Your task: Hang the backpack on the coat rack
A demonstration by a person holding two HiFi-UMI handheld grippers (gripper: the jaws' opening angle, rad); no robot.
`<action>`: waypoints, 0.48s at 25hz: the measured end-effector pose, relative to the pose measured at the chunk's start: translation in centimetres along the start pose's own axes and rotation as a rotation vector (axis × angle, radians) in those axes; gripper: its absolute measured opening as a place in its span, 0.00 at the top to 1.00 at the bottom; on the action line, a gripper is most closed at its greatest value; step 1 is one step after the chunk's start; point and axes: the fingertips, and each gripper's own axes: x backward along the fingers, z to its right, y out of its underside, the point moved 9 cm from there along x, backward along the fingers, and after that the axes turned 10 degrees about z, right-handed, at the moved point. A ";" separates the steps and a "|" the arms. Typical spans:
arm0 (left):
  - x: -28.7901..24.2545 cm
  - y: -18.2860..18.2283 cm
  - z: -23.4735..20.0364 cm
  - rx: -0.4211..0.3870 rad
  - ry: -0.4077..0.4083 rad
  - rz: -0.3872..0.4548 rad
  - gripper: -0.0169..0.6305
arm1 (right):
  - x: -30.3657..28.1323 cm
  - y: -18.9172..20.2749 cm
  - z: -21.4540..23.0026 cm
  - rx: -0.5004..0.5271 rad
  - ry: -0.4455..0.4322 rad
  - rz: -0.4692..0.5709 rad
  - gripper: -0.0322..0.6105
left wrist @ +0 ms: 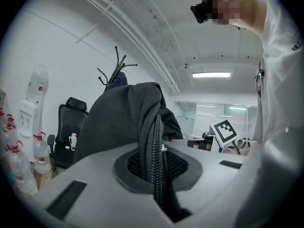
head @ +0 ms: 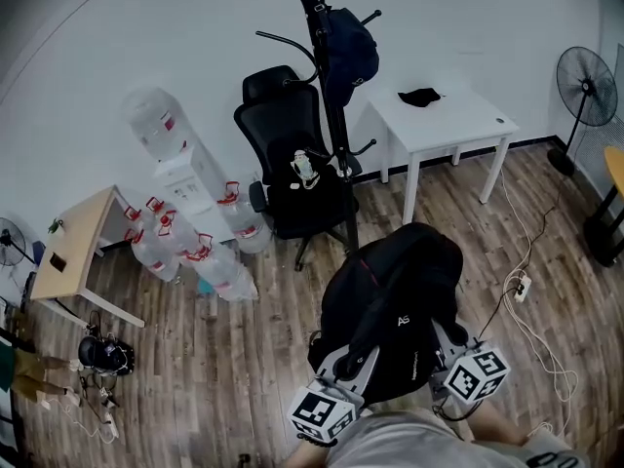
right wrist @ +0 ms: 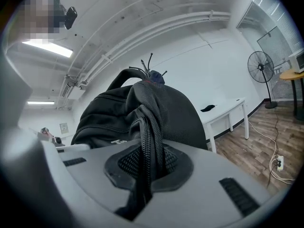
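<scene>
Jaws of the left gripper (left wrist: 159, 175) nearly together, clamped on a ribbed black strap (left wrist: 154, 146) of the backpack (head: 395, 300). Same gripper low in the head view (head: 351, 364), marker cube nearest the camera, pointing level.

Black backpack carried off the floor between the two grippers, straight ahead of the person, bulging upward above both sets of jaws. Not on any hook; near the foot of the coat rack (head: 327, 86), whether touching it impossible to tell.

Jaws of the right gripper (right wrist: 147, 175) likewise pinched on a second ribbed strap (right wrist: 147, 141), webbing squeezed between the mesh pads. In the head view, this gripper (head: 444, 344) just right of the backpack.

Around the room, left to right: a small wooden counter (head: 73, 247) against the wall; a cluster of large water bottles (head: 195, 252) lying on the wooden floor (head: 244, 359); a white water dispenser (head: 185, 174) with a bottle on top; a black office chair (head: 292, 164); the black coat rack just beside the chair, upright, with a dark bag (head: 349, 52) hanging from an upper hook; a white counter (head: 468, 125) carrying a small dark cloth (head: 421, 96); a standing fan (head: 585, 86) at the far right, and a white cable (head: 522, 286) trailing over the floor below it.
</scene>
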 end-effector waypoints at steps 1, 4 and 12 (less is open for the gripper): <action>0.3 -0.1 -0.8 0.002 0.006 0.001 0.93 | -0.6 0.4 -0.4 0.001 0.003 0.003 0.90; 0.9 -0.4 -3.1 -0.006 0.013 0.002 0.93 | -2.3 1.1 -1.6 0.004 0.007 0.008 0.90; 0.6 -0.2 -7.6 -0.028 0.008 0.002 0.93 | -5.6 2.4 -2.4 0.022 0.004 -0.002 0.91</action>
